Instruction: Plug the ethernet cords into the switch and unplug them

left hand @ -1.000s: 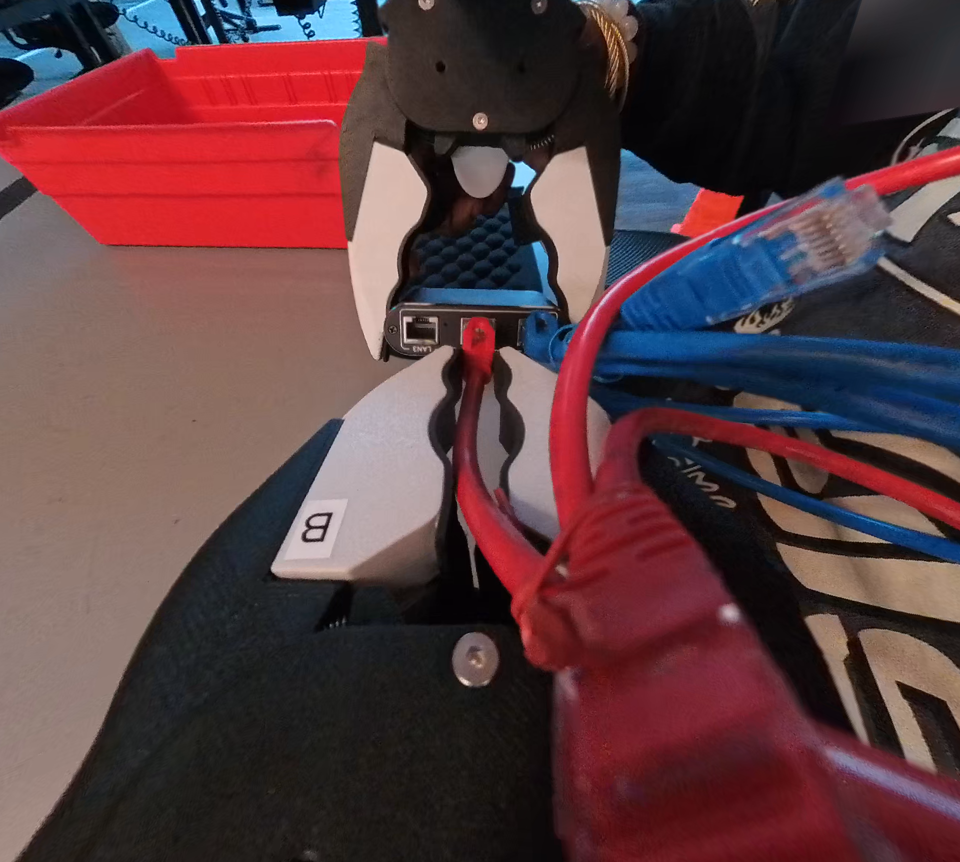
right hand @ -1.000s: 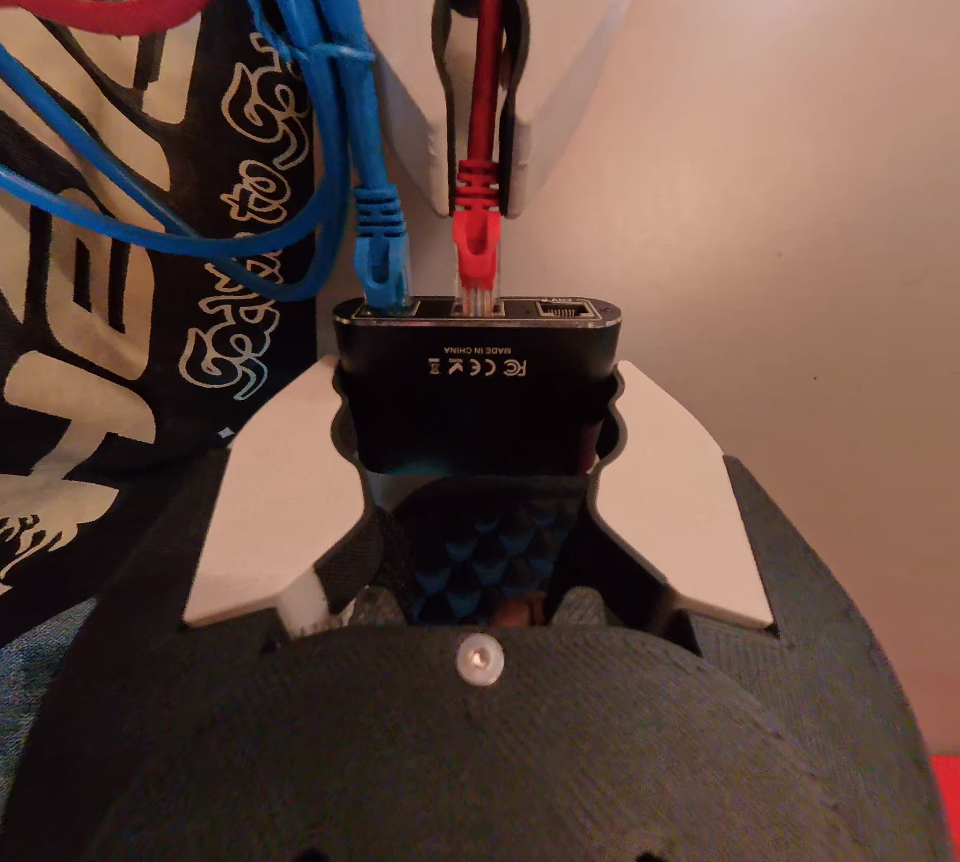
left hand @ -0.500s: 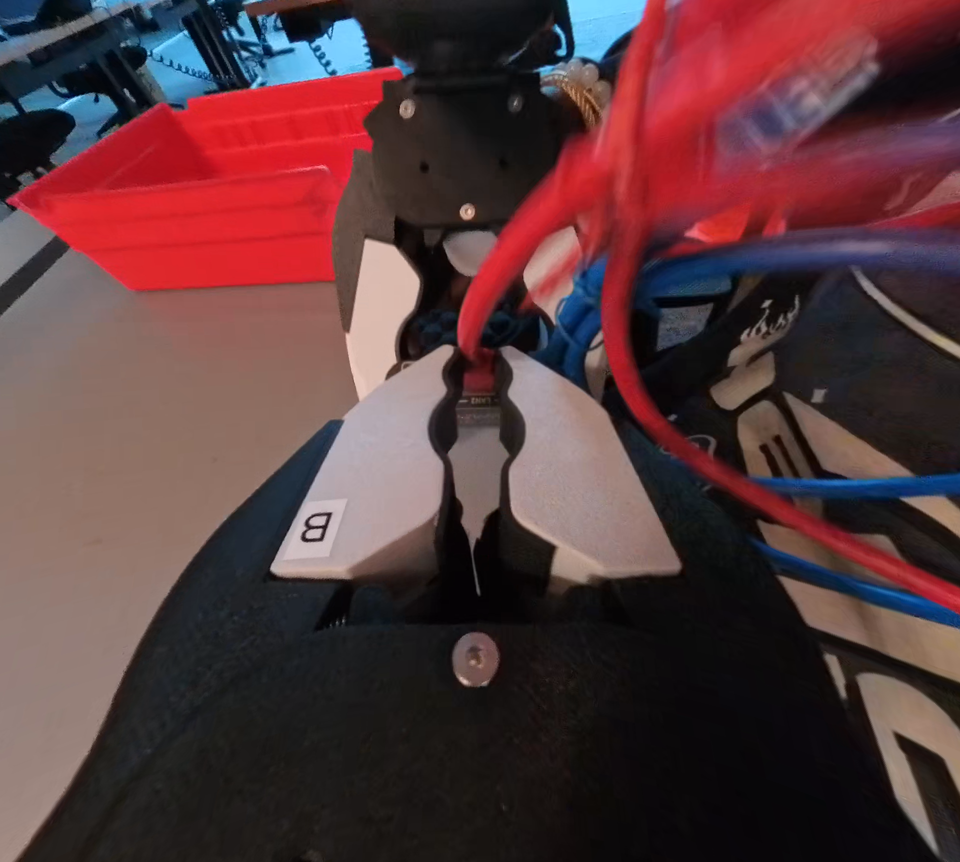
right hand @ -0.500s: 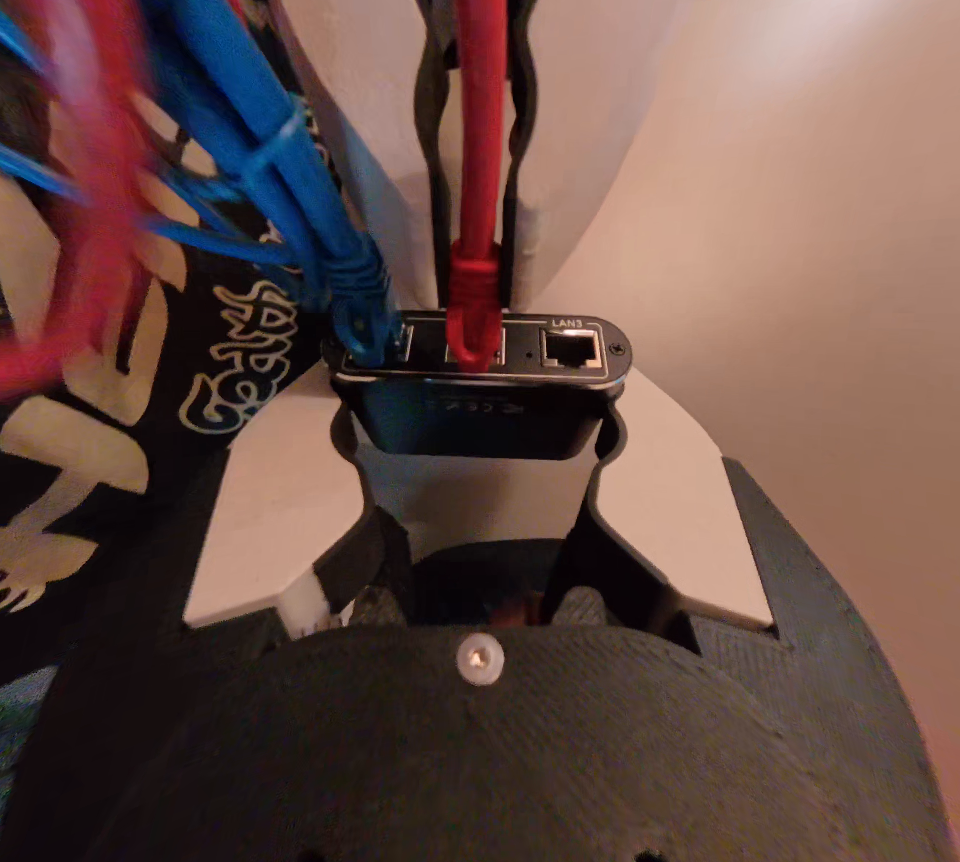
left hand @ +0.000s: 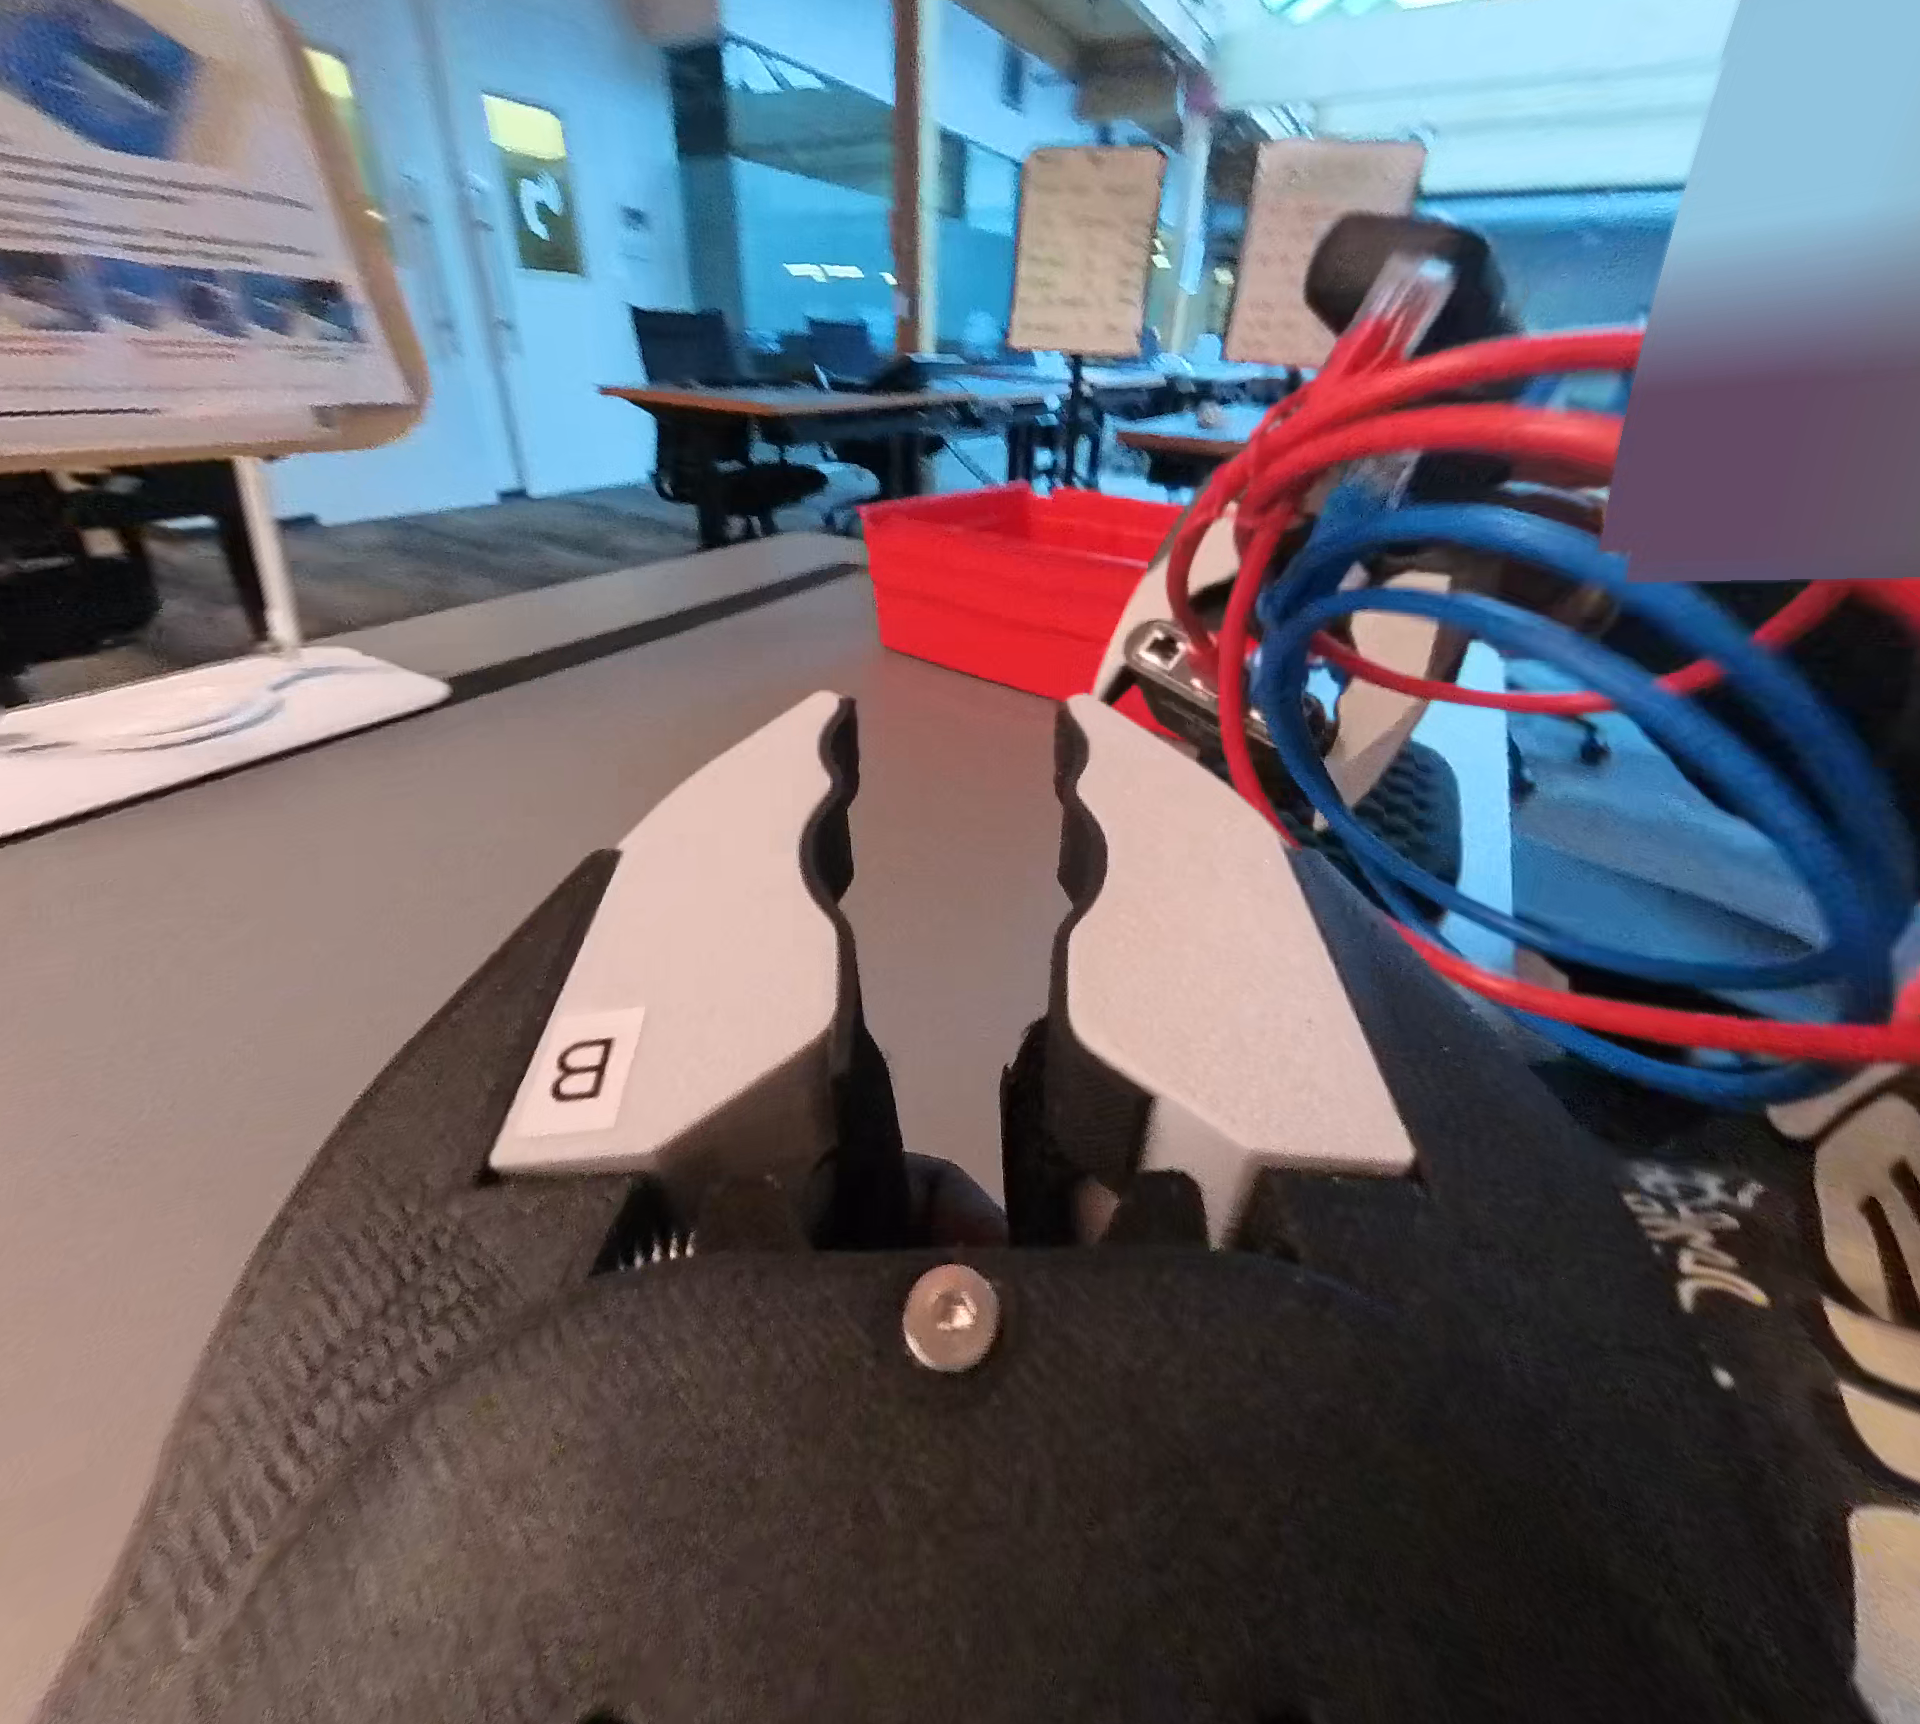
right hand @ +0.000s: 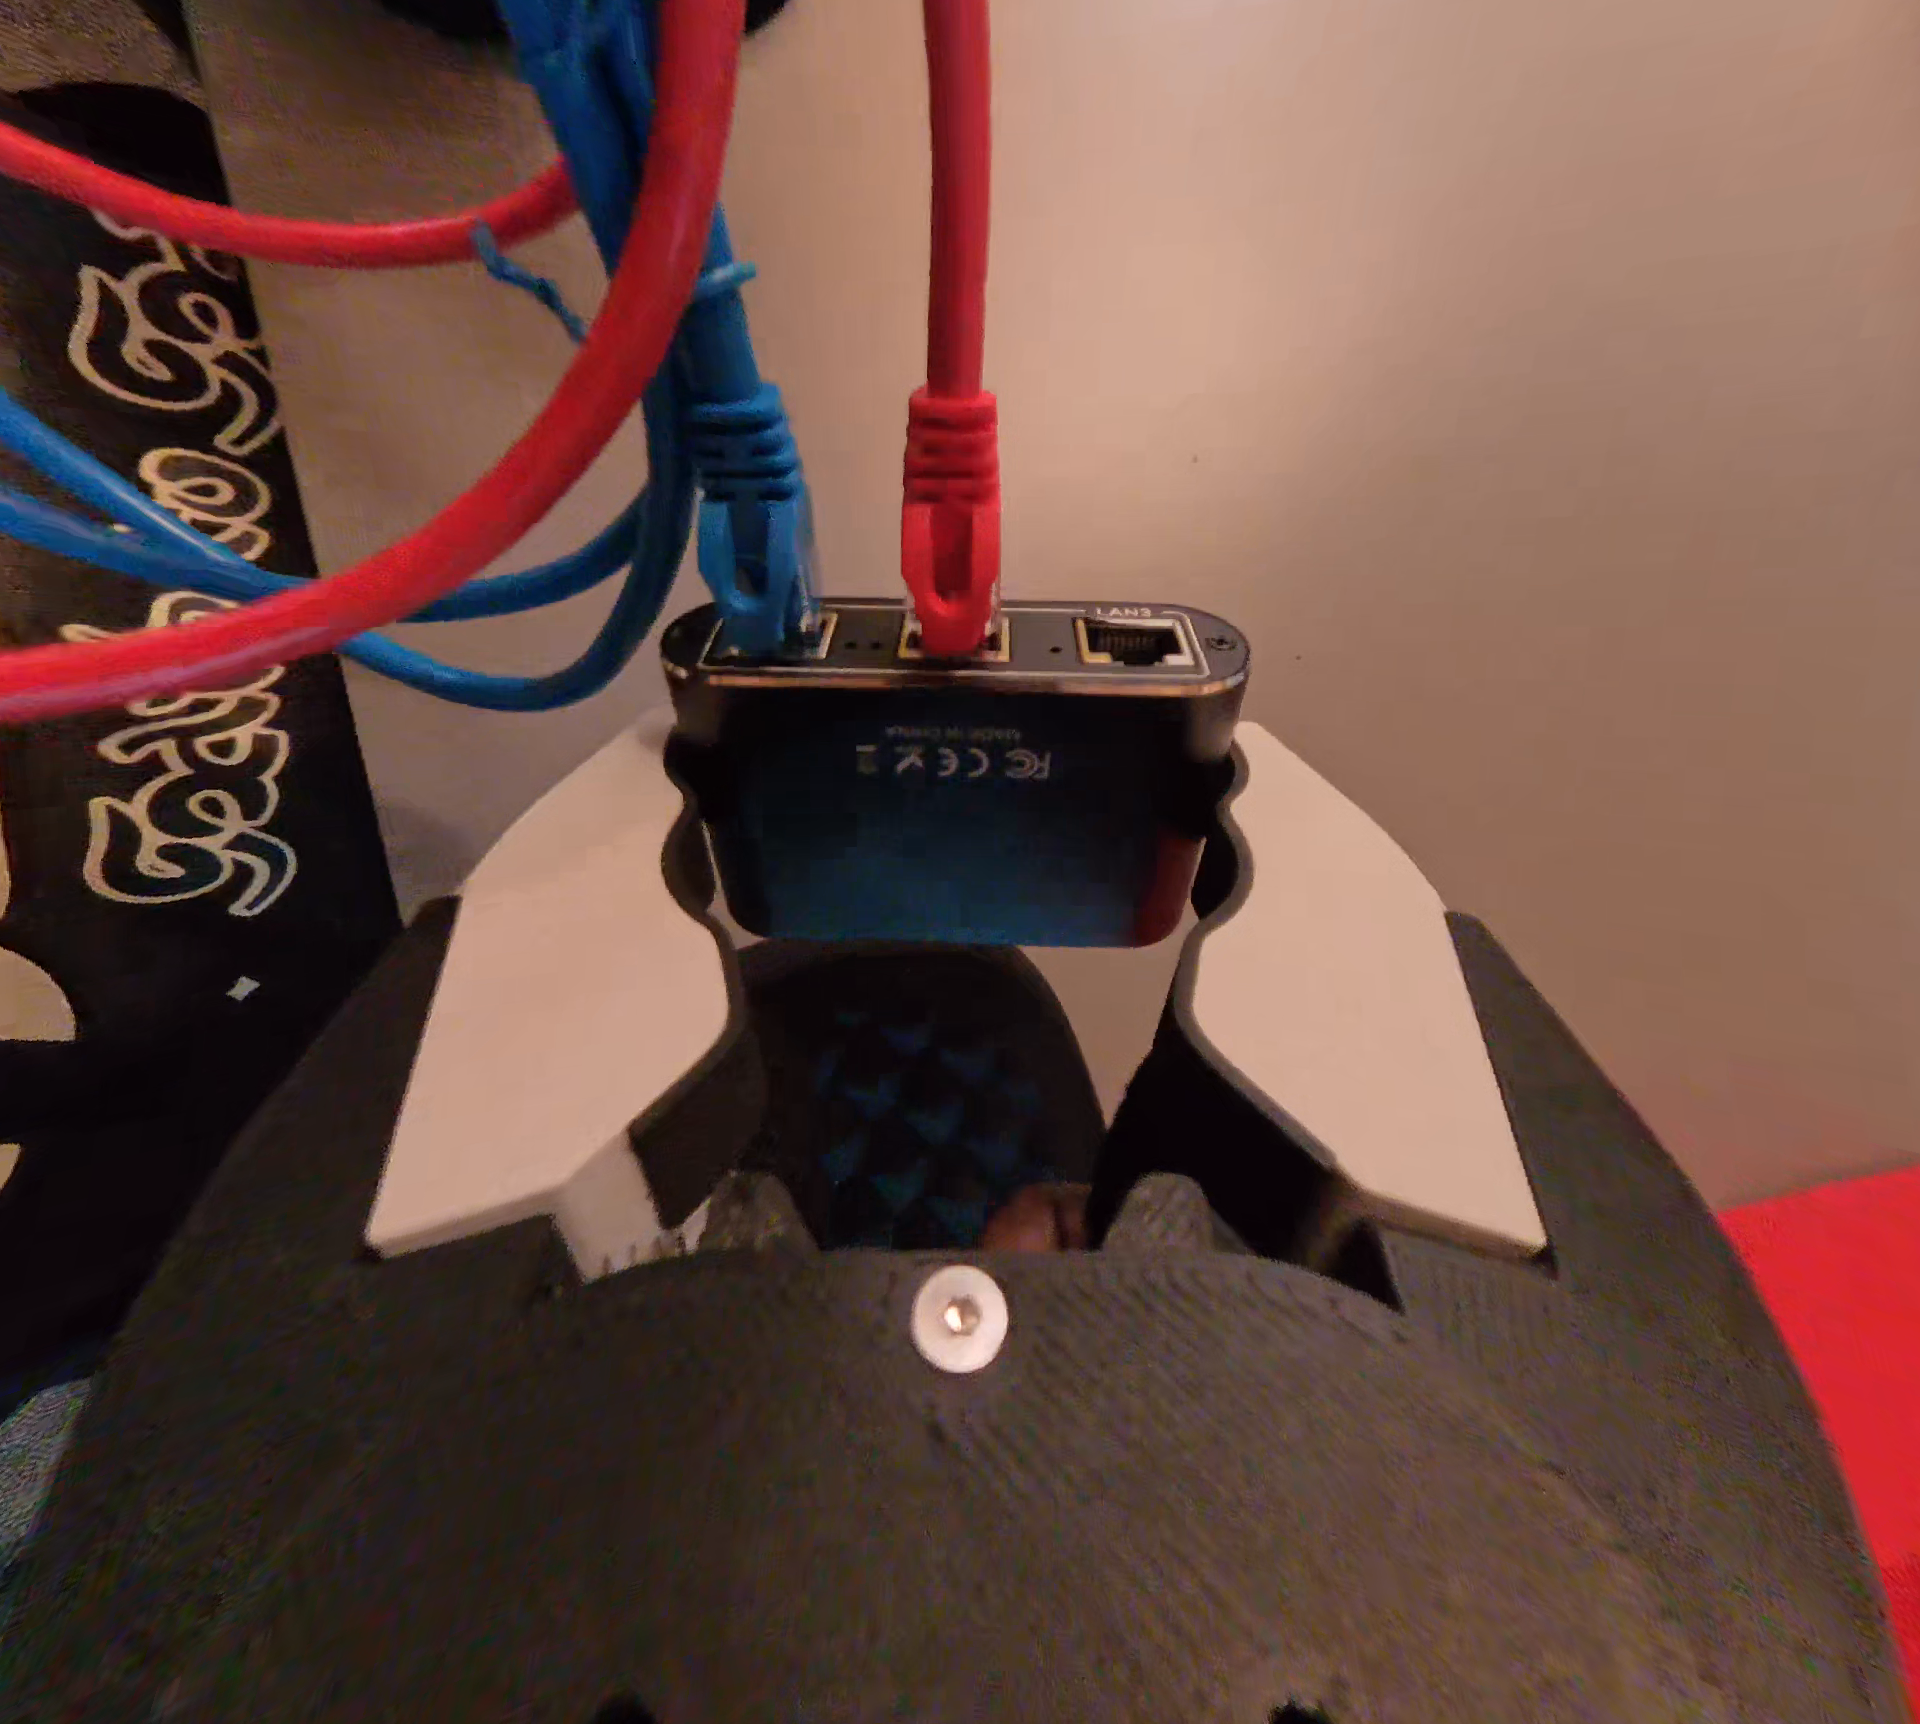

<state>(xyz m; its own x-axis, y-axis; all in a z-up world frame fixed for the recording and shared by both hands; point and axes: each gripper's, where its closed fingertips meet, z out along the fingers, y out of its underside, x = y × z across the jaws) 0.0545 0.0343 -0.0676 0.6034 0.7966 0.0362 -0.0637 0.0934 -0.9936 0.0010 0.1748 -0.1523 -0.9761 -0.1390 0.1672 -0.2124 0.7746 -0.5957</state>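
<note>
Grey fingers of the left gripper [left hand: 954,739] parted at lower centre of the left wrist view, nothing between them, only bare grey table [left hand: 312,895] in the gap and open room ahead and to the left; coils of red cord [left hand: 1455,427] and blue cord [left hand: 1558,552] crowding the right edge; red bin [left hand: 997,583] beyond the fingertips at mid-frame; white sign stand [left hand: 187,220] at upper left; desks, chairs and two boards far back under a skylit ceiling.

White fingers of the right gripper [right hand: 956,801] clamped on the black switch [right hand: 951,801] at centre of the right wrist view; blue plug [right hand: 753,552] seated in the leftmost port, red plug [right hand: 951,521] in the middle port, rightmost port [right hand: 1132,640] vacant; cords running up and off to the upper left; plain table surface clear to the right; patterned black cloth [right hand: 156,531] along the left edge.
</note>
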